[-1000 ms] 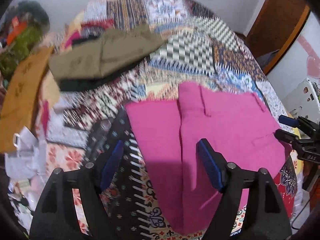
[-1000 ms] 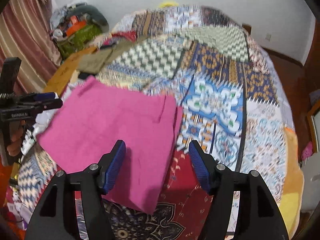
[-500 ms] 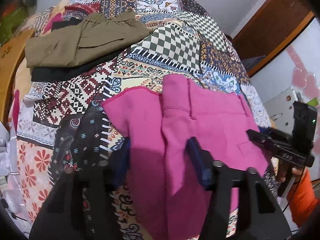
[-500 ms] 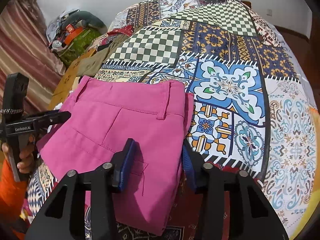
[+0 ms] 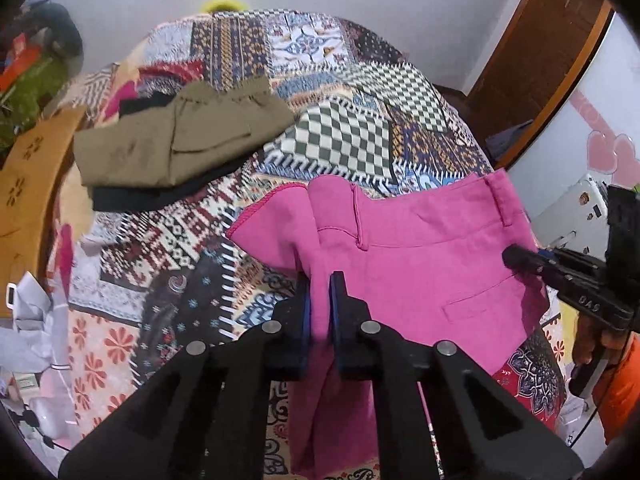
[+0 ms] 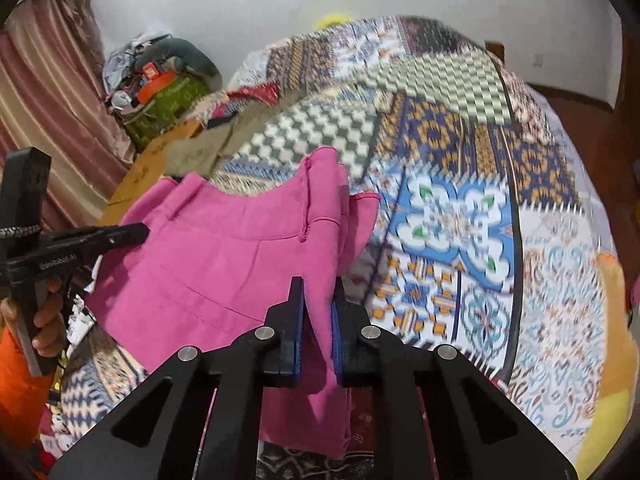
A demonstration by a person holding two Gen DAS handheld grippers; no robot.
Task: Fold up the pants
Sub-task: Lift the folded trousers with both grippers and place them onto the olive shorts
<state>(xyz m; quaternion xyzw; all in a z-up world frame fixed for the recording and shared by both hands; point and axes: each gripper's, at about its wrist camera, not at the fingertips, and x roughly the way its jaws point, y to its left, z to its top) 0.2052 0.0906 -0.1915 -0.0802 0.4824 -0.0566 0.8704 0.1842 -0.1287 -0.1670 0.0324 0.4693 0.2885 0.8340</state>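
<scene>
Both my tongs were gaping a second ago; now left gripper (image 5: 319,304) and right gripper (image 6: 318,312) clench the pink pants (image 5: 420,272), lifting them off the quilt (image 5: 344,140) toward twelve o'clock.

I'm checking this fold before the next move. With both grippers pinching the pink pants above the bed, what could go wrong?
1. The left gripper and right gripper each pinch a narrow bunch of the pink pants; it may slip out.
2. The loose flap hangs unsupported and may crease the fold.
</scene>
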